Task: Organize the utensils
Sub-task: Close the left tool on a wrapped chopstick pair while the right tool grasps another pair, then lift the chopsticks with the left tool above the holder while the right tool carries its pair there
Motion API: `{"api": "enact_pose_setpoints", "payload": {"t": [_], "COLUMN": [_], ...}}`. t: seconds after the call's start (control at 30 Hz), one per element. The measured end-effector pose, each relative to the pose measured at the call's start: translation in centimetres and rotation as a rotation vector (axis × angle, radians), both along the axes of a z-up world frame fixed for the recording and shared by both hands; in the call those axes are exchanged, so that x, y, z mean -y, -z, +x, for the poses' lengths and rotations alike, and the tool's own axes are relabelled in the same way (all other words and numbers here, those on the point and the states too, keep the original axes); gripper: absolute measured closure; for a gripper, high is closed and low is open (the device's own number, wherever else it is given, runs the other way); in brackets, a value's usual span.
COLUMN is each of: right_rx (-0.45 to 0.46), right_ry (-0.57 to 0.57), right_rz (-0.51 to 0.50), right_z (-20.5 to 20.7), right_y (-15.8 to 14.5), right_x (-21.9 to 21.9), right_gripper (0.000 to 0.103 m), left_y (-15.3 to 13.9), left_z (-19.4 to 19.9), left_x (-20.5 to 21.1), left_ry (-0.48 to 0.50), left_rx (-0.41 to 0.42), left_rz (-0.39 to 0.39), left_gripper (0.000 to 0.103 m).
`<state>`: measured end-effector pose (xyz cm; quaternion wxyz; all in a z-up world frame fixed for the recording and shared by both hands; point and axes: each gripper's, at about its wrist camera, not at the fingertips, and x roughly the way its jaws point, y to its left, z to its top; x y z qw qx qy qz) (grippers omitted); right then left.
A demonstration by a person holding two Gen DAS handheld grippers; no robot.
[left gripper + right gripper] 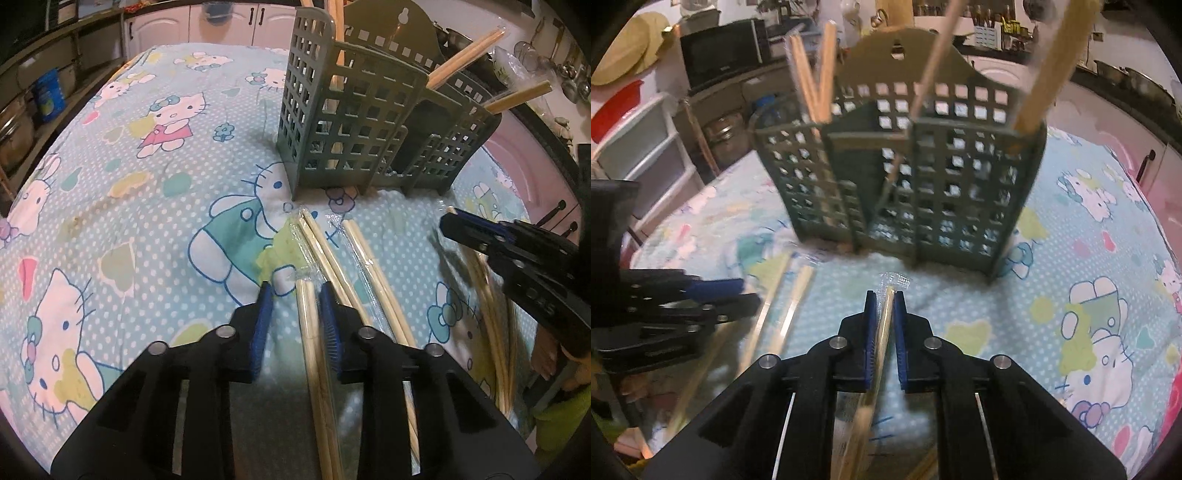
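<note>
A grey-green lattice utensil holder stands on the cartoon-cat cloth, with several wooden chopsticks leaning out of its compartments. More plastic-wrapped chopstick pairs lie on the cloth in front of it. My left gripper straddles one pair; that pair rests against the right pad, a gap shows at the left pad. My right gripper is shut on a wrapped chopstick pair, just in front of the holder. The left gripper shows blurred at the left of the right wrist view.
The cloth ends at a pink surface on the right. Shelves with steel pots and a blue container run along the left. A microwave and white cabinets stand behind. A person's hand shows at lower right.
</note>
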<state>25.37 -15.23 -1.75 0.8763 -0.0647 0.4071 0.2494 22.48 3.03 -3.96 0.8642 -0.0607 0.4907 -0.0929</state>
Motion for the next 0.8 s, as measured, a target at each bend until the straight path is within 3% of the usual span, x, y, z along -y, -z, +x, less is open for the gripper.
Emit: {"api": "enact_pose_setpoints", "payload": {"t": [0.33,0.8], "right_rx": [0.060,0.125], "right_ry": [-0.030,-0.054], "right_rz": [0.032,0.080], "right_z": [-1.8,-3.8], "right_y": [-3.3,-6.4], "right_x": [-0.4,-0.4], "right_gripper": [0.094,0.094], "left_y": [-0.3,-5.1], "left_z": [0.6,-1.8], "left_x": [-1.4,-2.7], "left_ry": [-0.010,-0.025], "left_rx": [-0.026,0.092], "left_rz": [-0.071,-0.070], "left_gripper": [0.099,0.101]}}
